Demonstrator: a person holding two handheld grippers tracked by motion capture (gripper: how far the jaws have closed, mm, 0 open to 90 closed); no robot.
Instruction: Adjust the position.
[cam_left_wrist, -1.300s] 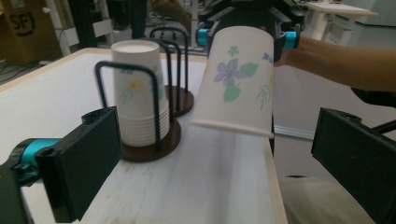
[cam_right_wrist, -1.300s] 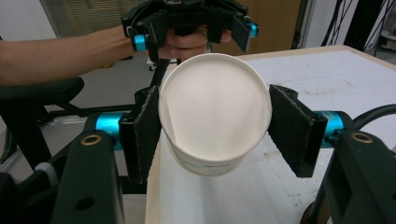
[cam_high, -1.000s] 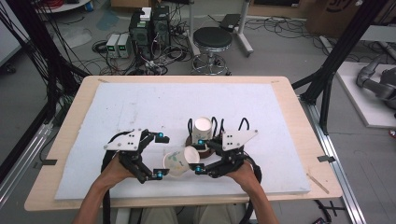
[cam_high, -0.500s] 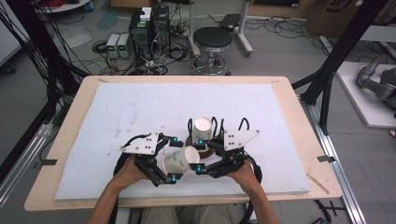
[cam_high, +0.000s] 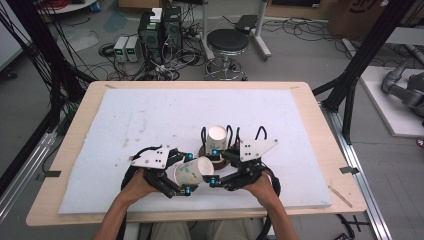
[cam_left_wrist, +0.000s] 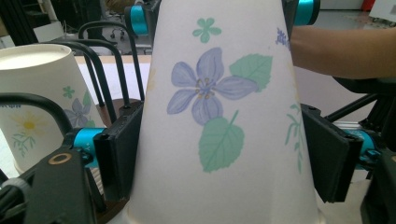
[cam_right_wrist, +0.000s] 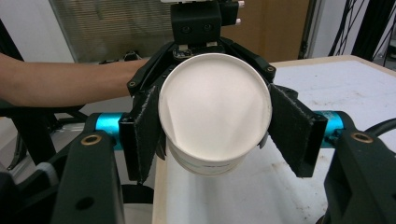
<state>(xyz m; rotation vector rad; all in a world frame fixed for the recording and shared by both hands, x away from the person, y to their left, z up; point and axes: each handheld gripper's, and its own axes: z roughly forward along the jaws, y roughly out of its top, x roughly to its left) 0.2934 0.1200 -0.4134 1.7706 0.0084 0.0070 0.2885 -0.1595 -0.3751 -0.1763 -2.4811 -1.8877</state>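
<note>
Flowered paper cup (cam_high: 192, 171) lies on its side in the air, low over the near middle of the white pad (cam_high: 150, 120) on the desk (cam_high: 320, 115), held between both tools. In the high view its closed base points toward the right tool.

Left tool (cam_high: 186, 175): jaws have just been closing, and the cup is between them. In the left gripper view the cup (cam_left_wrist: 219, 121) stands between the two black pads; the left pad touches its wall, the right pad (cam_left_wrist: 329, 158) lies close against the other side (contact there cannot be told for certain). Reading: grasping the cup at its wide end.

Right tool (cam_high: 216, 167): clenched on the same cup. In the right gripper view the white base (cam_right_wrist: 215, 112) faces the camera, with a pad (cam_right_wrist: 147, 135) pressed against each side of it.

Second paper cup (cam_high: 217, 137), same flower print, stands upside down just behind the tools, inside a black wire holder (cam_high: 231, 132) on a dark round base. It also shows at the left edge of the left gripper view (cam_left_wrist: 42, 93).

Both hands (cam_high: 137, 185) at the near desk edge, forearms entering from below.
</note>
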